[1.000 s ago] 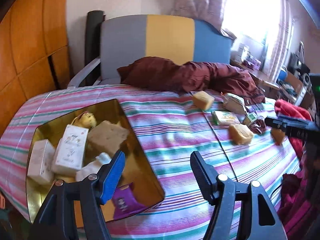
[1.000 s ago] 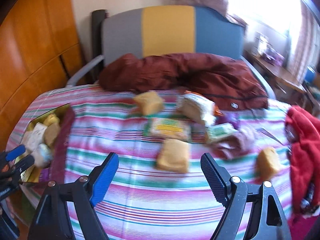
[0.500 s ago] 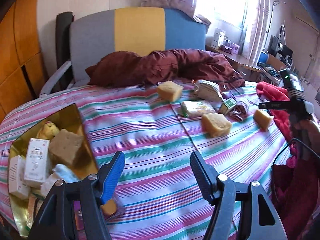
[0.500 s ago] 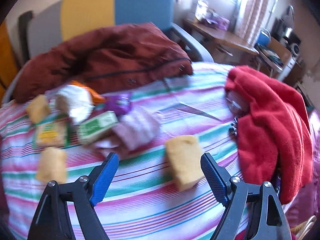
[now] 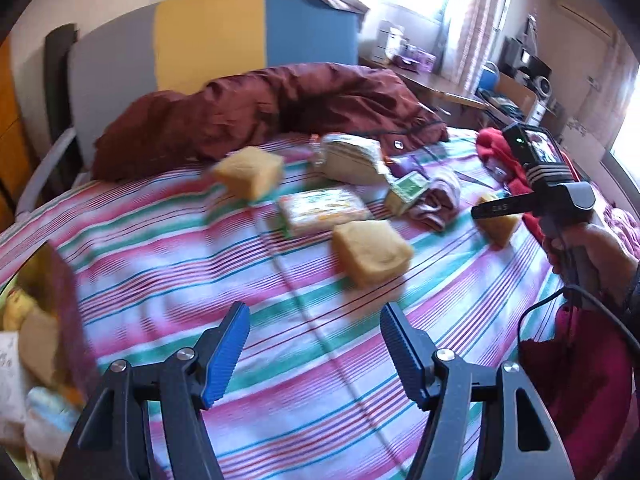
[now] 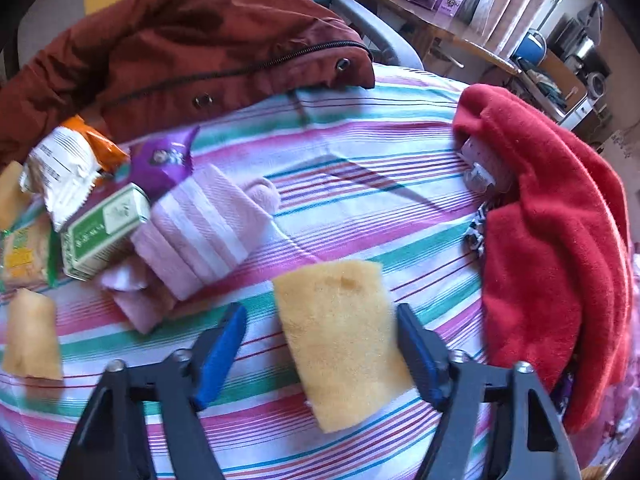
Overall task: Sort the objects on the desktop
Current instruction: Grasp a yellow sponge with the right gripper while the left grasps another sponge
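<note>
Since the earlier frames, the right gripper has swung away from the middle of the striped bedspread toward the red fleece and dropped over one yellow sponge, and its jaws have just been closing around it. They now bracket the sponge with a sliver of cloth showing on either side, so the pads do not seem to press it yet. The left gripper has turned away from the gold tray, which now sits at the left edge of its view, and hangs spread and empty over bare cloth.

The sponge lies flat at the near right of the bedspread, just beside the fleece. Its long axis runs from the far side back toward the gripper, tilted a little so the near end drifts right; the jaws straddle the short width.

Likely risks: the sponge is soft, so a shallow or off-centre pinch could fold it or let it twist out during the carry. The right jaw also stands near the fleece and could snag it. Pads set too low might gather the bedspread as well.
</note>
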